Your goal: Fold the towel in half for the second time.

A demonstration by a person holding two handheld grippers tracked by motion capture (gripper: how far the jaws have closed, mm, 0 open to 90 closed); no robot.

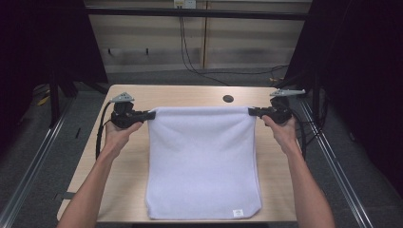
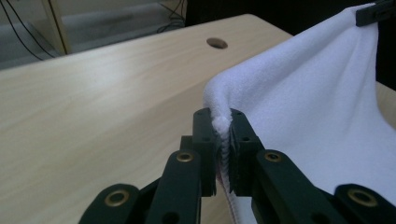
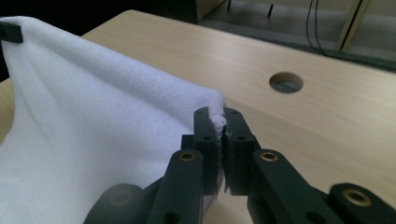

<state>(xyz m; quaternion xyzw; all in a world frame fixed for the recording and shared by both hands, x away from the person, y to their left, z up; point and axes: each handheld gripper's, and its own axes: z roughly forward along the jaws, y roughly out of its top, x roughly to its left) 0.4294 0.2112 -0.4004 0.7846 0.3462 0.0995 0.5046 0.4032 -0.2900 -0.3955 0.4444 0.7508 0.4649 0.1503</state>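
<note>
A white towel (image 1: 203,161) lay spread down the middle of the wooden tabletop (image 1: 180,94), its far edge lifted and stretched between the two grippers. The left gripper (image 1: 151,115) had its fingers (image 2: 205,140) clenched on the towel's far left corner, while the right gripper (image 1: 251,111) pinched the far right corner. A round hole (image 1: 228,99) sat just beyond the raised edge.

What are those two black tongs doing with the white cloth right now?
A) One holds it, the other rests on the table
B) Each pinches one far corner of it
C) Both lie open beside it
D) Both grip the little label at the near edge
B: the left tongs and right tongs are each clamped on a far corner of the white cloth.
</note>
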